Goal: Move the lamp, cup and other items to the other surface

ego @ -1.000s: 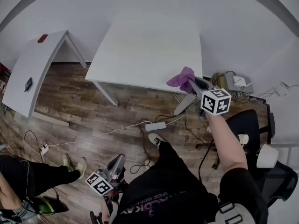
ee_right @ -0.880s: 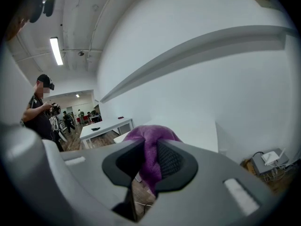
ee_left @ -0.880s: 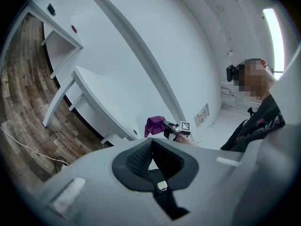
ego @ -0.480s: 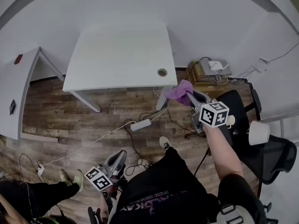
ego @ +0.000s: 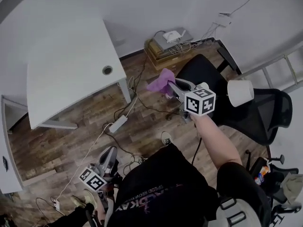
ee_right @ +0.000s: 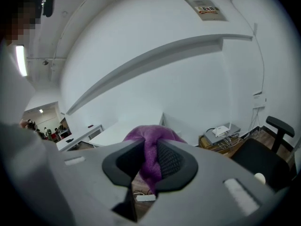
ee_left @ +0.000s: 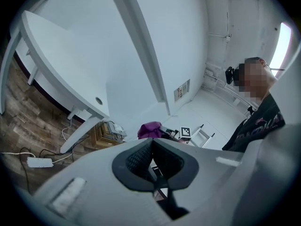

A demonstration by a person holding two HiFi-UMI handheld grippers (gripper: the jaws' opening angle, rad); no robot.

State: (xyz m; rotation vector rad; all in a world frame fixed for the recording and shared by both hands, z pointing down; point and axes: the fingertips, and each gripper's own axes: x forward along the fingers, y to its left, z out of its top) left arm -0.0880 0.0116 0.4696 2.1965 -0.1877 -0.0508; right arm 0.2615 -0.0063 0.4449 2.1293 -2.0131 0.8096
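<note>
We've got the purple cloth [ego: 160, 82] pinched in the right gripper [ego: 171, 85], jaws squeezed most of the way onto it, held over the floor between the black chair [ego: 208, 74] and the white table [ego: 61, 65] so it doesn't drag, while the left gripper [ego: 110, 151] hangs low, jaws together and empty.

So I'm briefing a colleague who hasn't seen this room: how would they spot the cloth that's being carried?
Find the white desk and the black office chair. The right gripper is held out over the wooden floor between them. The purple cloth is bunched between its jaws and is the only purple thing in view.
</note>
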